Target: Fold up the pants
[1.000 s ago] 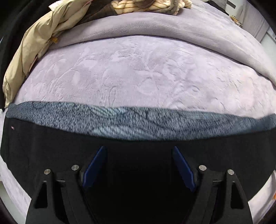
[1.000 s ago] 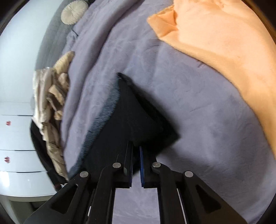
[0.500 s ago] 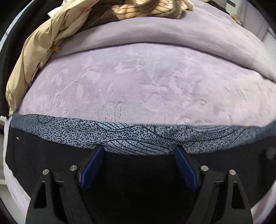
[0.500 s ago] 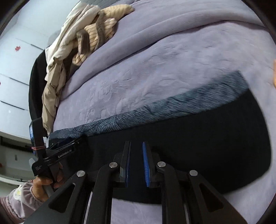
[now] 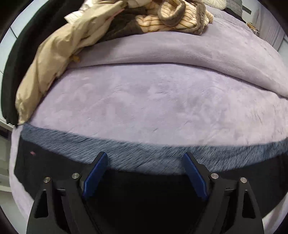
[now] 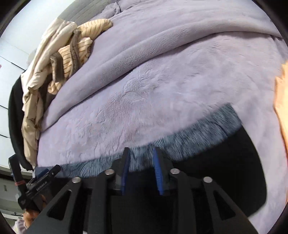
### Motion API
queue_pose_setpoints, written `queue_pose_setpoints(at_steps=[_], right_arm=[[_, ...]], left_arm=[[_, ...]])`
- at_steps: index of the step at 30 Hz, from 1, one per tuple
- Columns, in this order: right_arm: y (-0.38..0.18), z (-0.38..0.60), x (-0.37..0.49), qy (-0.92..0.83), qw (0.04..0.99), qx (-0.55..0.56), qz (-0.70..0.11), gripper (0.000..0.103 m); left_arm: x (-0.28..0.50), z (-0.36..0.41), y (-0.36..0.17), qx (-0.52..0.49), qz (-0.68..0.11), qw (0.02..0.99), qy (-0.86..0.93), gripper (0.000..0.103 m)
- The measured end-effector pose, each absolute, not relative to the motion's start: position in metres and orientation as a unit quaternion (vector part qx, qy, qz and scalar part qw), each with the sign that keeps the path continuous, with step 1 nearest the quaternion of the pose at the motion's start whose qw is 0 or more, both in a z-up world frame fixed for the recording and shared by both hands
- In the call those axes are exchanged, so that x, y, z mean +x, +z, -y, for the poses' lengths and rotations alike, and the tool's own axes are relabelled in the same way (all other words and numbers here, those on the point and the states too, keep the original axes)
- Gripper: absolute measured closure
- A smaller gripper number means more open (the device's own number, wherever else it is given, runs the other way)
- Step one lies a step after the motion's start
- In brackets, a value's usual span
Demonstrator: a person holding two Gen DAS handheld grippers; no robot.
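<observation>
Lilac plush bed blanket [image 5: 153, 100] fills most of both views; a thick fold of it runs across the upper half of each frame.

Black pants with a blue-grey patterned band along the far edge [image 5: 54, 167] lie flat on the blanket across the bottom of the left wrist view, band uppermost in frame and blurred. In the right wrist view the same pants [image 6: 234, 162] span the lower frame from the left edge to right of centre, with a rounded black end at lower right. The black cloth looks smooth, with no visible creases.

Heap of beige and cream striped clothing [image 5: 162, 16] sits at the top of the left wrist frame, and at upper left in the right wrist view [image 6: 72, 54]. Orange cloth [image 6: 281, 108] shows at the right edge.

Left gripper [image 5: 144, 172]: blue-padded fingers spread wide, nothing between them, tips over the patterned band; contact with the cloth cannot be judged.

Right gripper [image 6: 141, 162]: fingers parted by a moderate gap, narrower than the left, nothing clamped, tips at the band edge. The left gripper body also appears at lower left [image 6: 39, 183].
</observation>
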State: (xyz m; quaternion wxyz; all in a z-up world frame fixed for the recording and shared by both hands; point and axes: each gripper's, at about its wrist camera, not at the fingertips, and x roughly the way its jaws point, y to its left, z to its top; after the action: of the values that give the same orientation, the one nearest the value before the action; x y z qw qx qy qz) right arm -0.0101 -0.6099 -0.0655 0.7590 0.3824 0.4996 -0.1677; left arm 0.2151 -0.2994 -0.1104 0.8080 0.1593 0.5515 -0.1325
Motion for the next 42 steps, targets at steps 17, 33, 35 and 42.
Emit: queue_pose_setpoints(at_steps=[17, 33, 35, 42], right_arm=[[-0.028, 0.448, 0.031, -0.003, 0.765, 0.350, -0.540, 0.060], [-0.060, 0.141, 0.329, 0.268, 0.732, 0.118, -0.615, 0.055], [-0.077, 0.111, 0.353, 0.278, 0.724, 0.094, -0.624, 0.055], [-0.122, 0.069, 0.393, 0.286, 0.678, 0.070, -0.674, 0.076]], left_arm=[[0.202, 0.086, -0.103, 0.148, -0.576, 0.803, -0.050, 0.017], [0.275, -0.049, -0.149, 0.121, -0.563, 0.810, -0.106, 0.013], [0.272, -0.055, -0.150, 0.111, -0.558, 0.814, -0.113, 0.013], [0.268, -0.067, -0.153, 0.087, -0.551, 0.821, -0.123, 0.013]])
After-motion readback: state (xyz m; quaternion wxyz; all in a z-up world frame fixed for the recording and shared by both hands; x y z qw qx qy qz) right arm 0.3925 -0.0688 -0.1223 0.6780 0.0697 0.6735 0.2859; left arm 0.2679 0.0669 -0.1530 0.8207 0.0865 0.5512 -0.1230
